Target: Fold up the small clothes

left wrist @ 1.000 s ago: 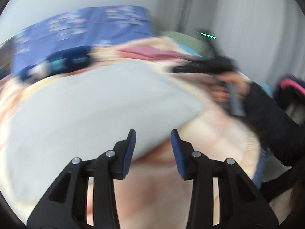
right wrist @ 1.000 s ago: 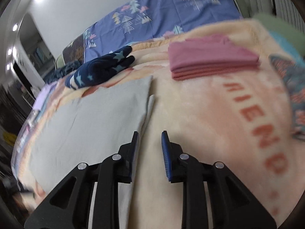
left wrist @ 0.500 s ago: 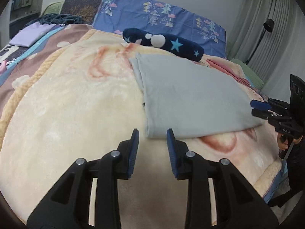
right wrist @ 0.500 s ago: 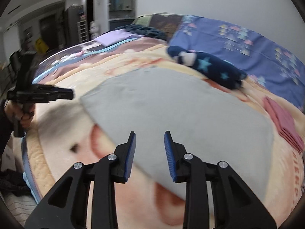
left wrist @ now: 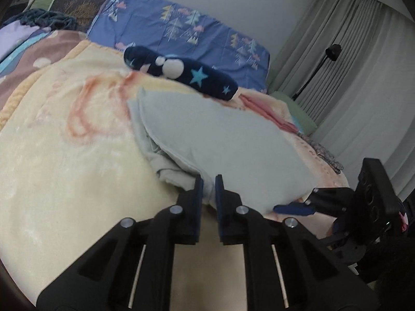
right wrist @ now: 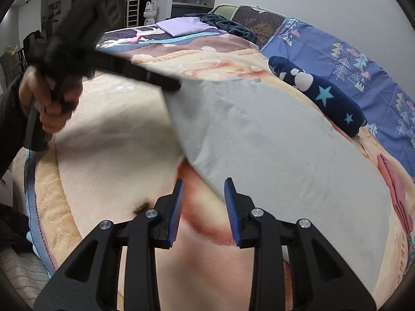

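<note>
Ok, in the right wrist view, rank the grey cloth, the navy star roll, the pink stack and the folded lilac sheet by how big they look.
1. Grey cloth, by far.
2. Navy star roll.
3. Pink stack and lilac sheet: look alike; the sheet lies far back and the stack sits at the warped edge, so no ranking.

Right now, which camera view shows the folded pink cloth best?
The right wrist view: the folded pink cloth shows its stacked layers at the right edge. The left wrist view shows only a thin strip of it behind the grey garment.

Two wrist views, low over the bed (left wrist: pixel 64 155)

Each looks forward and downward from opposite corners; both share the grey cloth (left wrist: pixel 220 142) and starred roll (right wrist: pixel 329 101).
</note>
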